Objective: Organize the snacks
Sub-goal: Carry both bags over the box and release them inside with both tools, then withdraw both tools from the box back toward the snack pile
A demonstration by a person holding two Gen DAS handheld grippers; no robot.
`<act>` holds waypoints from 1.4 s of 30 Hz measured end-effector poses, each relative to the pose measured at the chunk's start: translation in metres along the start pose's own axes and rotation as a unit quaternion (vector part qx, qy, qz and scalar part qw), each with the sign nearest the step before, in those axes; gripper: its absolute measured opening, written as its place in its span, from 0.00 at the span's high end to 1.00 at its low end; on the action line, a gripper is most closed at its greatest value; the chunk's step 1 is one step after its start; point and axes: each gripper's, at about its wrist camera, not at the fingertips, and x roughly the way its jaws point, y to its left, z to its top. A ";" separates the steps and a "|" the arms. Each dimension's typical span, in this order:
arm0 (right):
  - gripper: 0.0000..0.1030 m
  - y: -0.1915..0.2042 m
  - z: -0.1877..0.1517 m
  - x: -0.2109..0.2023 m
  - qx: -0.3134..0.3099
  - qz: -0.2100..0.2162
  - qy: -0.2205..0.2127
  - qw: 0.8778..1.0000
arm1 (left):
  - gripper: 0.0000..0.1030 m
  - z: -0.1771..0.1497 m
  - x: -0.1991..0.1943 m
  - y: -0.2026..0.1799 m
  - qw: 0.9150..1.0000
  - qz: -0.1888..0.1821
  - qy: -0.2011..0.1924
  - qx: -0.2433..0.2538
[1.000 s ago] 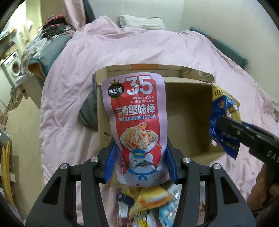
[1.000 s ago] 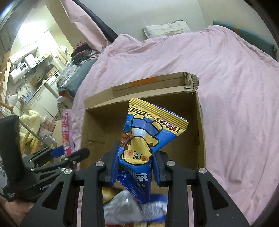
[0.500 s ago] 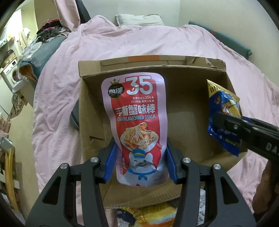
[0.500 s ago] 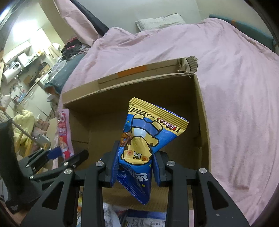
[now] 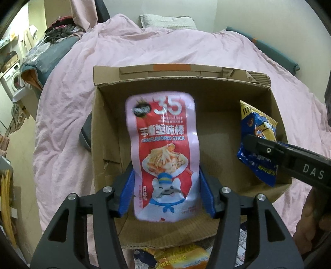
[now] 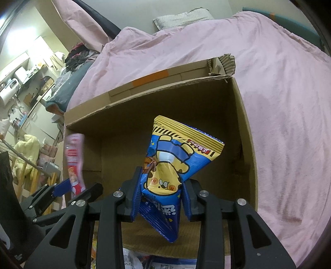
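Observation:
An open cardboard box (image 5: 206, 82) (image 6: 246, 128) lies on a pink bed cover. My left gripper (image 5: 166, 196) is shut on a pink and red crab stick packet (image 5: 165, 149), held upright over the box's left half; it shows blurred in the right wrist view (image 6: 73, 161). My right gripper (image 6: 161, 198) is shut on a blue and yellow snack bag (image 6: 175, 161), held over the box's right side; the bag also shows in the left wrist view (image 5: 256, 132). The box floor seen is bare.
More snack packets lie in front of the box's near edge (image 5: 178, 258) (image 6: 144, 262). The pink bed cover (image 5: 144, 51) surrounds the box. A pillow (image 6: 182, 16) lies at the far end. Clutter and a washing machine (image 5: 10, 80) stand at the left.
Both grippers have moved forward with their packets, from above the loose snack pile to over the box's inside. Both stay shut.

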 end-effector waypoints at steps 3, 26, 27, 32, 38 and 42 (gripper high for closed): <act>0.64 0.000 0.001 0.001 0.002 0.001 0.001 1.000 | 0.47 0.001 0.000 0.004 1.000 0.000 0.004 -0.008; 0.12 0.014 0.006 -0.023 -0.021 -0.006 -0.052 0.998 | 0.15 0.001 -0.029 0.025 0.998 0.001 -0.043 -0.047; 0.12 0.016 0.005 -0.026 -0.028 -0.010 -0.056 0.998 | 0.10 0.001 -0.031 0.026 0.998 0.004 -0.046 -0.049; 0.12 0.026 0.001 -0.044 -0.044 -0.029 -0.066 0.996 | 0.03 -0.001 -0.046 0.037 0.994 0.025 -0.065 -0.079; 0.12 0.032 -0.010 -0.061 -0.041 -0.034 -0.068 0.996 | 0.03 -0.007 -0.064 0.042 0.994 0.017 -0.066 -0.086; 0.12 0.032 -0.024 -0.071 -0.040 -0.041 -0.071 0.996 | 0.03 -0.014 -0.074 0.046 0.994 0.018 -0.071 -0.084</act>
